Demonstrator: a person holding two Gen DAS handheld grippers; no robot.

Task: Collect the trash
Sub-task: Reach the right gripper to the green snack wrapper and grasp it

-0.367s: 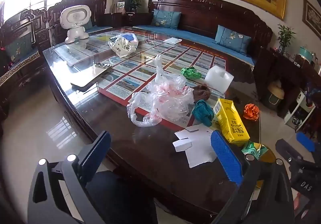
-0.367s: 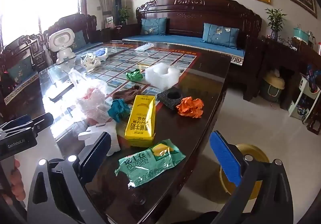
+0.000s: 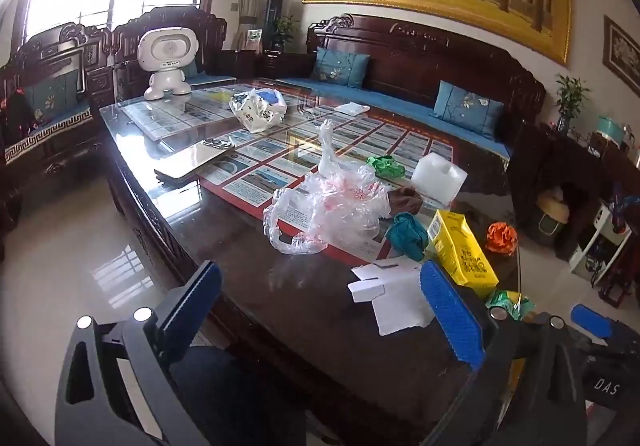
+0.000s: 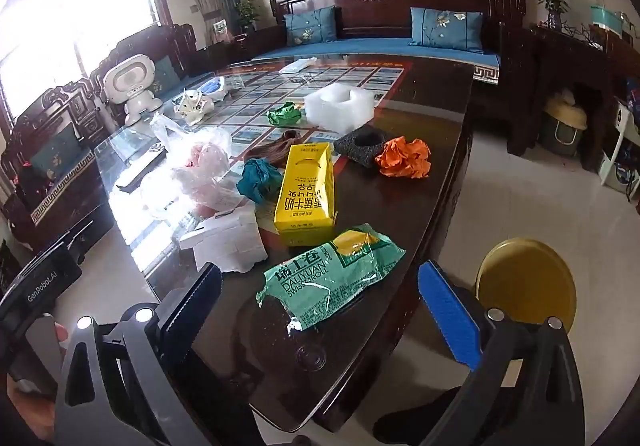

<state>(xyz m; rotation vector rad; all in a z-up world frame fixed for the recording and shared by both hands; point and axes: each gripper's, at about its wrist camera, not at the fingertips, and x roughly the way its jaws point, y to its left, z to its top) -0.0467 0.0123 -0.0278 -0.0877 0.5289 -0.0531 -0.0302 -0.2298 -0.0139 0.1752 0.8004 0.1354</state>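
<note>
On the dark glass-topped worktop (image 4: 440, 150) we list the trash:
- a green snack wrapper (image 4: 332, 278), nearest the edge;
- a yellow carton (image 4: 306, 194) lying flat just behind it;
- torn white paper (image 4: 228, 242) to its left;
- a teal paper ball (image 4: 258, 178);
- an orange paper ball (image 4: 404, 158);
- a green paper ball (image 4: 284, 114);
- a clear plastic bag (image 3: 332, 206).

Our left gripper (image 3: 320, 310) and right gripper (image 4: 320, 310) hang over the near edge, fingers spread wide, nothing held between them.
</note>
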